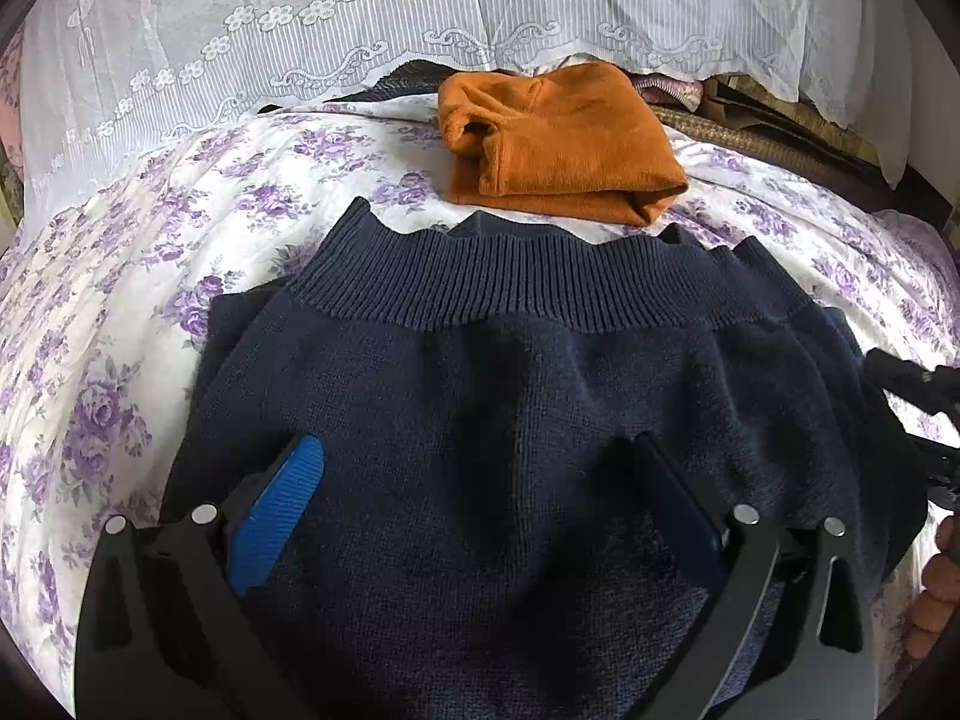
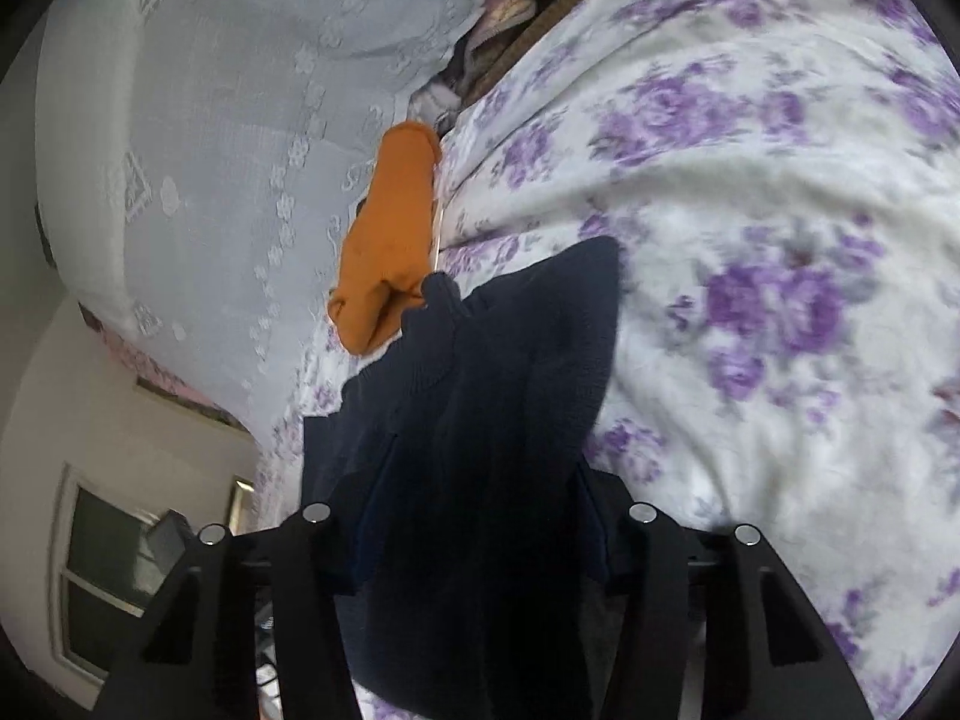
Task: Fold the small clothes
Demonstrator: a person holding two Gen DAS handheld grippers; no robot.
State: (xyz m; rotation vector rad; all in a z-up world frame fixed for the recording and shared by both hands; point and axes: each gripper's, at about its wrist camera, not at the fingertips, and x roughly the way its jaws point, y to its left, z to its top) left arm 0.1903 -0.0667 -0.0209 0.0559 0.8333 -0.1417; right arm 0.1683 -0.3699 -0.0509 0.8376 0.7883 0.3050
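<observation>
A navy knit garment (image 1: 510, 372) with a ribbed band lies on the flowered bedsheet (image 1: 120, 300). My left gripper (image 1: 474, 480) is open, its blue-padded fingers (image 1: 276, 510) resting on the navy fabric, holding nothing. My right gripper (image 2: 474, 516) is turned on its side; navy fabric (image 2: 498, 360) fills the gap between its fingers, which look shut on it. The right gripper's black frame (image 1: 918, 384) shows at the right edge of the left wrist view. A folded orange garment (image 1: 558, 144) lies beyond the navy one; it also shows in the right wrist view (image 2: 390, 228).
A white lace cover (image 1: 300, 30) hangs behind the bed. Dark clutter and a woven edge (image 1: 750, 138) sit at the back right. The person's fingers (image 1: 936, 588) show at the right edge. A window (image 2: 108, 576) is on the wall in the right wrist view.
</observation>
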